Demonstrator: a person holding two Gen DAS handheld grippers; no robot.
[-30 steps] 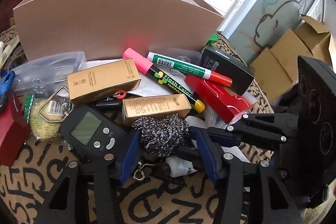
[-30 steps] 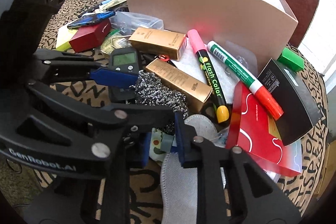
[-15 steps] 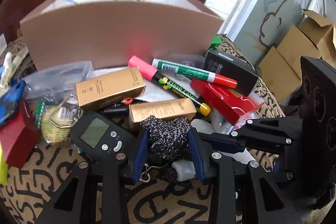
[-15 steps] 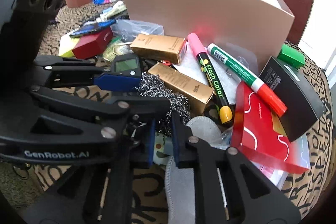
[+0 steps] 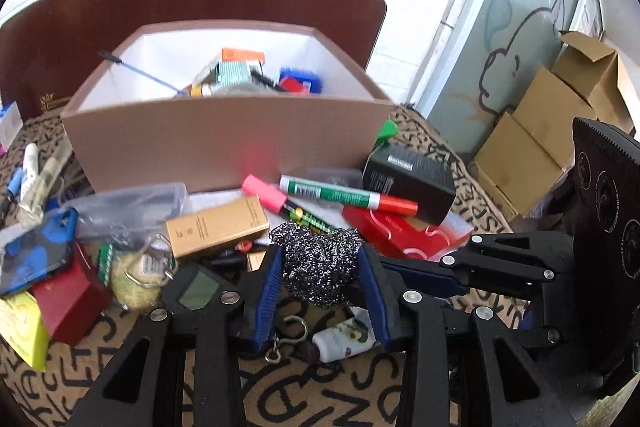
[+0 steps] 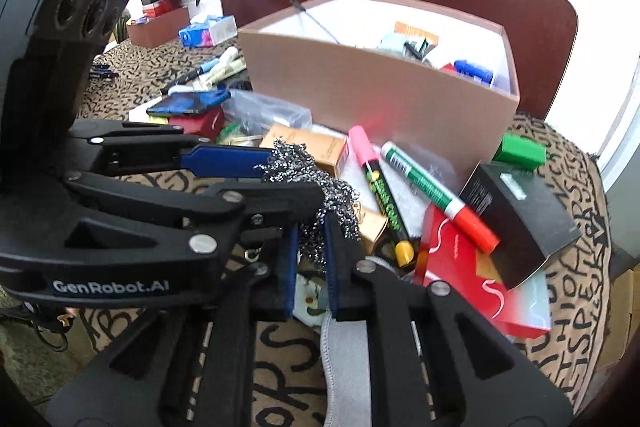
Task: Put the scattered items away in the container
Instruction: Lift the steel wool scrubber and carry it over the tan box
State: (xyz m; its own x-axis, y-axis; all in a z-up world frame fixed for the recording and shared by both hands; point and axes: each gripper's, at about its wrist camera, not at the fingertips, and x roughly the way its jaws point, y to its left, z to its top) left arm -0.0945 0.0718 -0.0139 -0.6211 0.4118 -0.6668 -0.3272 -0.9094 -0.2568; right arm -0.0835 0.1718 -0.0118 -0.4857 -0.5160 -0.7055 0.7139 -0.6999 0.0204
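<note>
1. While daylight is washing out the white wall behind, a tan cloth printed with black letters (image 5: 328, 387) is covering the table, a dark red chair back (image 5: 120, 7) is standing beyond it, and brown cartons (image 5: 540, 147) are sitting stacked against a pale green panel to the right.
2. Sitting at the far side of the cloth, the open cardboard container (image 5: 224, 135) is already holding a blue pen, an orange packet and other small items against its white lining.
3. Lying just in front of the container wall, a heap of loose things is crowding the space: a black box (image 5: 412, 179) leaning on a red box (image 5: 396, 231), a gold carton (image 5: 216, 227), a green and orange marker (image 5: 344, 195), a pink-capped marker (image 5: 268, 195) and a clear plastic case (image 5: 132, 203).
4. Lying on the cloth beneath the fingers, a grey digital hand scale (image 5: 196, 291) with its metal hook and a small white tube (image 5: 344, 339) are sitting closest to the camera.
5. Raised above that heap, the steel wool scourer (image 5: 320, 267) is sitting between the blue pads of the left gripper (image 5: 322, 291), which is pinching it from both sides.
6. Coming in beside it, the right gripper (image 6: 310, 259) is showing its pads drawn close together on a lower tuft of the same scourer, with a white patterned item showing below them.
</note>
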